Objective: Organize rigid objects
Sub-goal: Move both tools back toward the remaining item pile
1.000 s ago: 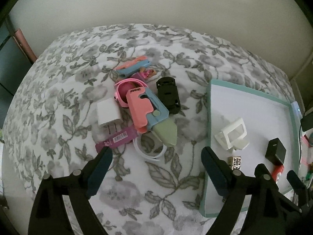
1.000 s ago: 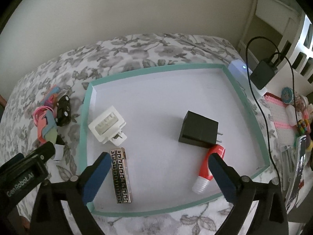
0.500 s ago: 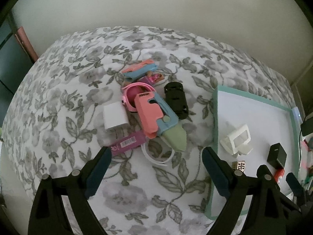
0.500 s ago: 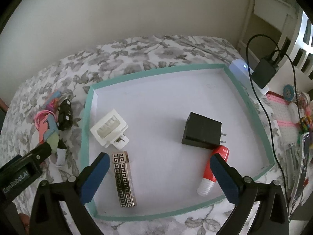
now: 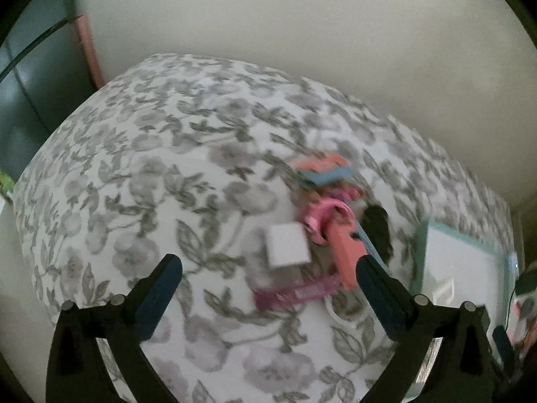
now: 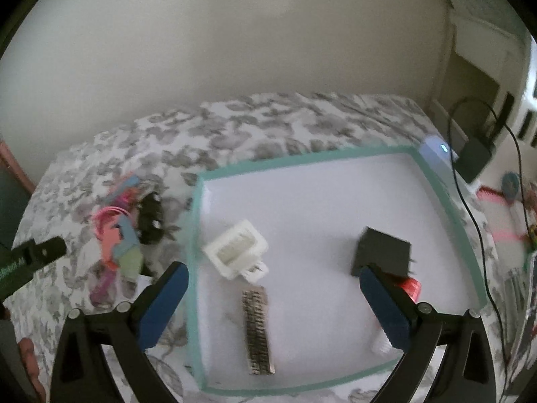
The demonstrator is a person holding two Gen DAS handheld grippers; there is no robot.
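While tray (image 6: 446,198) holds four items, white cube (image 5: 286,245) lies outside.

Both cameras sit on handheld grippers and look steeply down along their fingers at a bed under a floral cover (image 5: 141,174). The left wrist view faces the cover's open middle and a pile of small things (image 5: 329,231) at its right, with a wall beyond; the picture is blurred. The right wrist view hangs over the tray (image 6: 446,198), near enough that it fills most of the frame. Both views share the pile (image 6: 124,231), which lies at the right view's left, and the tray's edge (image 5: 419,258), seen at the left view's right.
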